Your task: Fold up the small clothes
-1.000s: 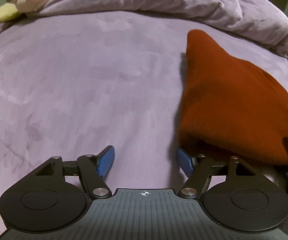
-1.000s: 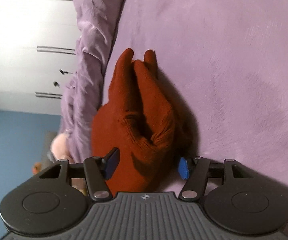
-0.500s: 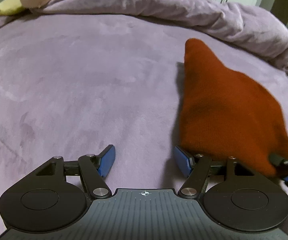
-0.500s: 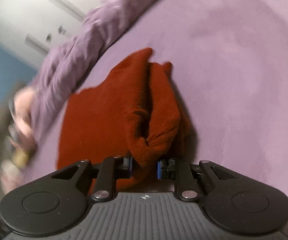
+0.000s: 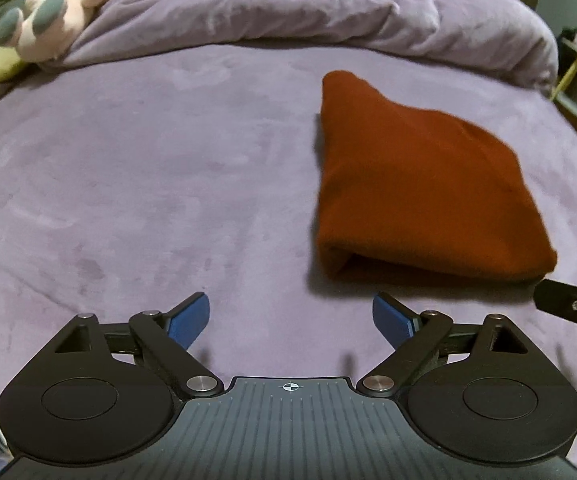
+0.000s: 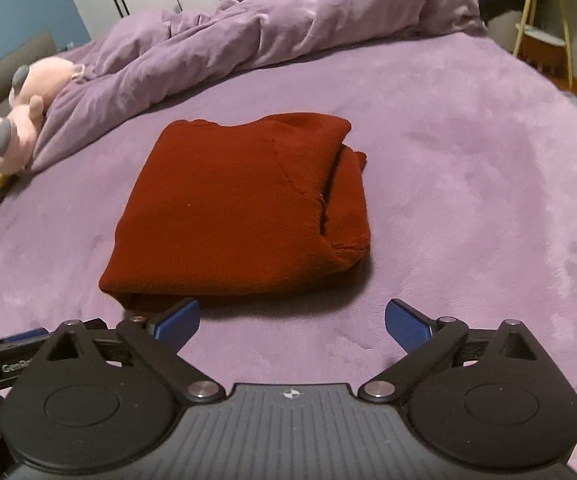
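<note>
- We see the rust-red knit garment [image 6: 240, 208] lying folded into a compact, roughly rectangular bundle on the purple bedspread [image 6: 468, 200], and we place everything else relative to it.
- In the right wrist view its layered, open edges show along the right side, with one fold tucked under the top layer there.
- Our right gripper [image 6: 292, 320] sits just in front of the garment's near edge with its blue pads spread wide and nothing between them; the left-hand pad overlaps the near corner in the picture, though we cannot tell whether it touches the cloth.
- Our left gripper [image 5: 290, 316] hovers in front of and to the left of the garment [image 5: 420, 188], its fingers also wide apart and holding nothing, over bare bedspread [image 5: 148, 184].
- Behind the garment, a rumpled purple duvet [image 6: 288, 28] is bunched across the far side of the bed.
- Far to the garment's left, against the duvet, lies a pink plush toy [image 6: 20, 120] with grey feet; the left wrist view is slightly blurred, so finer detail of it [image 5: 60, 12] is unclear.
</note>
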Tool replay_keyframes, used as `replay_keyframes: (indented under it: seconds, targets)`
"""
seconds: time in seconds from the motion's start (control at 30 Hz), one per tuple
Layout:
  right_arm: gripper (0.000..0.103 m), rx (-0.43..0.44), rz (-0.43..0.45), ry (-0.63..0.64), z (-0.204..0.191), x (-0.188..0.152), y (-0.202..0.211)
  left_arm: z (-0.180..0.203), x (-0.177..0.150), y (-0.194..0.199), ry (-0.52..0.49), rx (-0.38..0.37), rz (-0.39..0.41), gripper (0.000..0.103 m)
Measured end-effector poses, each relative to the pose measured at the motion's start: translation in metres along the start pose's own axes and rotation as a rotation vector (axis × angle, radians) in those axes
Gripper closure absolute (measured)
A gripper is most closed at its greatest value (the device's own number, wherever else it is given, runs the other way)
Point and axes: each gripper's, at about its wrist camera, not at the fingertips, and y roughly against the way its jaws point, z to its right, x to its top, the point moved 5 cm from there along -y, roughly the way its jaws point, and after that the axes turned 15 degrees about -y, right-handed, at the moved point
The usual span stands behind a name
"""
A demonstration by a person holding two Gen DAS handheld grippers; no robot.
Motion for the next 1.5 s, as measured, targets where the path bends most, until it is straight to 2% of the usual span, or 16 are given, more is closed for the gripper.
replay_keyframes:
  seconds: [0.1, 0.17, 0.3, 0.43, 0.63, 0.73, 1.23, 1.5]
  targets:
    - [0.004, -0.062, -0.006, 0.033, -0.005, 0.001, 0.001, 0.000, 0.003, 0.007, -0.029, 0.007, -0.010, 0.008]
    - [0.004, -0.133, 0.002, 0.067, -0.009, 0.001, 0.004, 0.001, 0.004, 0.013, -0.056, 0.025, -0.004, 0.007]
    - [0.004, -0.149, 0.029, 0.149, -0.020, -0.005, 0.011, 0.003, 0.007, 0.018, -0.114, 0.080, 0.001, 0.007]
    - [0.004, -0.203, 0.011, 0.185, -0.028, -0.007, 0.009, 0.003, 0.008, 0.019, -0.115, 0.077, -0.018, 0.007]
    - [0.004, -0.210, -0.031, 0.144, -0.029, -0.009, 0.007, -0.001, 0.004, 0.024, -0.091, 0.070, -0.027, 0.007]
    - [0.004, -0.218, -0.026, 0.145, -0.030, -0.009, 0.009, -0.002, 0.004, 0.026, -0.089, 0.081, -0.025, 0.007]
    - [0.004, -0.230, -0.048, 0.114, -0.029, -0.005, 0.011, 0.003, 0.006, 0.024, -0.074, 0.026, -0.044, 0.007]
    - [0.004, -0.229, -0.057, 0.106, -0.029, -0.006, 0.011, 0.003, 0.008, 0.025, -0.062, 0.022, -0.042, 0.007]
